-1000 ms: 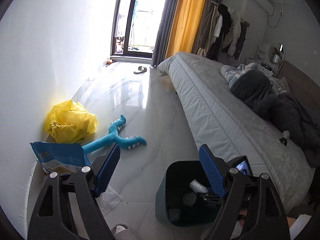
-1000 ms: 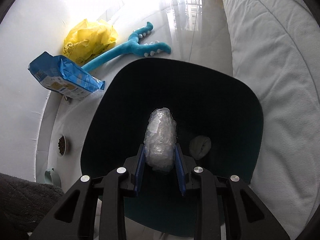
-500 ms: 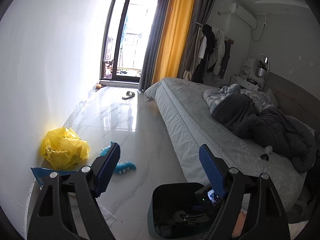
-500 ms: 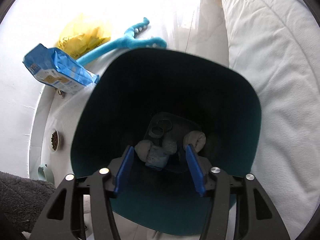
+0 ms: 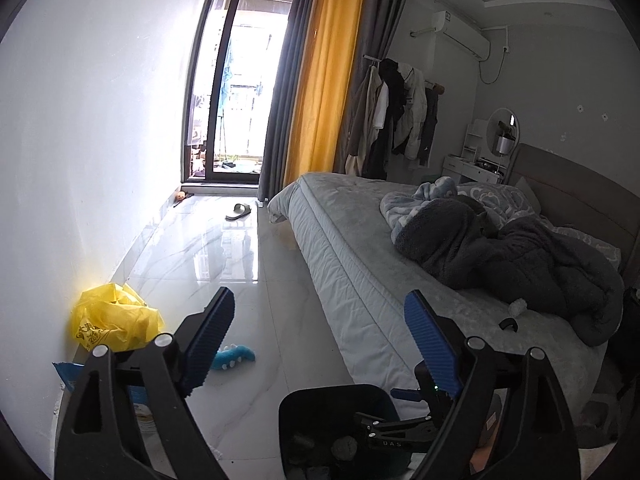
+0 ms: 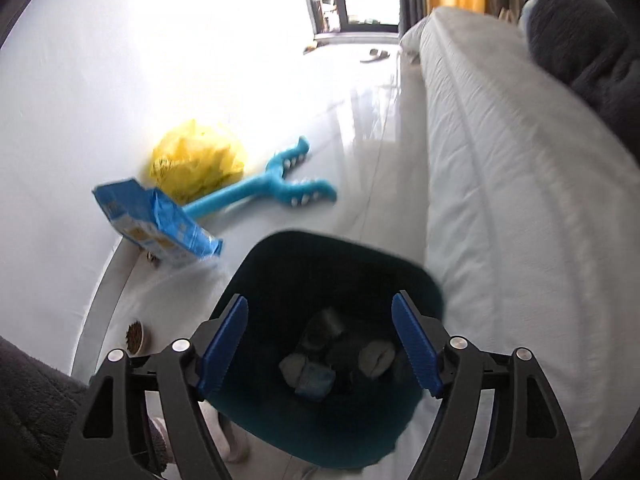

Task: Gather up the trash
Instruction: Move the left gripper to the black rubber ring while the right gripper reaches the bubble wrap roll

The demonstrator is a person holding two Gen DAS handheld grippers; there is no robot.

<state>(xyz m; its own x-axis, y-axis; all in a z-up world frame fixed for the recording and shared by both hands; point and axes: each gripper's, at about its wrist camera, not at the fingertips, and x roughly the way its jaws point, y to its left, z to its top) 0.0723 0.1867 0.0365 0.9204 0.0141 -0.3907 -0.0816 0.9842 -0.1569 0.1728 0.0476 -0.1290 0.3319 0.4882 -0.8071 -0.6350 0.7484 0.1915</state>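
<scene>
A dark teal trash bin [image 6: 280, 264] stands on the floor beside the bed, holding several crumpled pieces of trash [image 6: 320, 360]. My right gripper [image 6: 320, 344] is open and empty above the bin's mouth. My left gripper [image 5: 316, 340] is open and empty, raised and pointing across the room; the bin [image 5: 304, 408] shows low in its view with the right gripper reaching over it. A crumpled yellow plastic bag [image 6: 196, 160] and a blue snack bag [image 6: 156, 216] lie by the wall; both also show in the left wrist view, the yellow bag [image 5: 112, 320] clearly.
A blue toothed plush toy [image 6: 264, 188] lies on the white tiled floor. The bed [image 5: 360, 248] with dark blankets runs along the right. A slipper [image 5: 239, 211] lies near the balcony door. A small bowl of pet food [image 6: 135, 336] sits by the wall.
My right gripper opened and dropped the bubble-wrap wad into the bin, then lifted and tilted up. My left gripper tilted up toward the room.
</scene>
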